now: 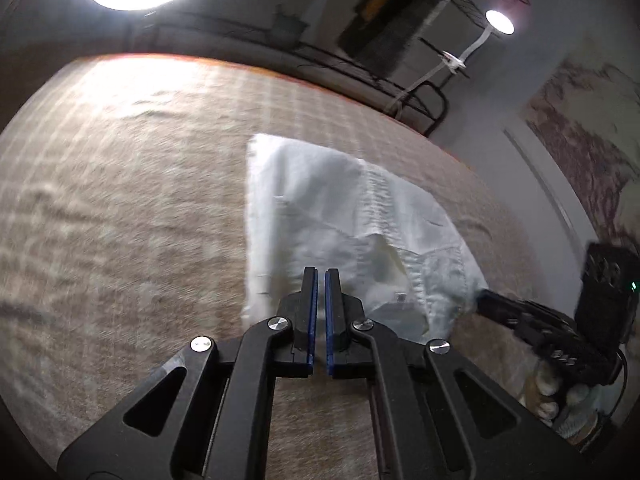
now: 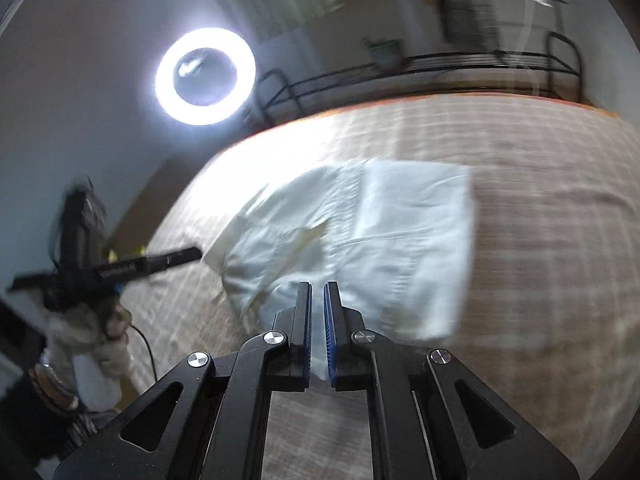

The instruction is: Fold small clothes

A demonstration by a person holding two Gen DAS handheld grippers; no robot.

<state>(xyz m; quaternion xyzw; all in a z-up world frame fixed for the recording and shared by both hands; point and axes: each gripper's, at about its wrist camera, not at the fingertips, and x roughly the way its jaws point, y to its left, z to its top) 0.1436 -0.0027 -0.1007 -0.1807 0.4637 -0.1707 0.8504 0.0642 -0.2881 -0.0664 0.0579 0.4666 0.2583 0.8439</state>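
Observation:
A small white garment (image 1: 344, 232) lies partly folded on a beige checked cloth surface (image 1: 120, 200). My left gripper (image 1: 321, 276) is nearly shut, its jaws pinching the garment's near edge. In the right wrist view the garment (image 2: 380, 232) lies ahead, and my right gripper (image 2: 318, 290) is nearly shut on white fabric between its jaws. The right gripper also shows in the left wrist view (image 1: 486, 300) at the garment's right corner. The left gripper shows blurred in the right wrist view (image 2: 192, 254) at the garment's left corner.
A bright ring light (image 2: 205, 76) stands beyond the surface's far edge, with a black metal rail (image 2: 440, 60) behind. A small lamp (image 1: 499, 22) is at the back right. The person's gloved hand (image 2: 92, 336) holds the left gripper.

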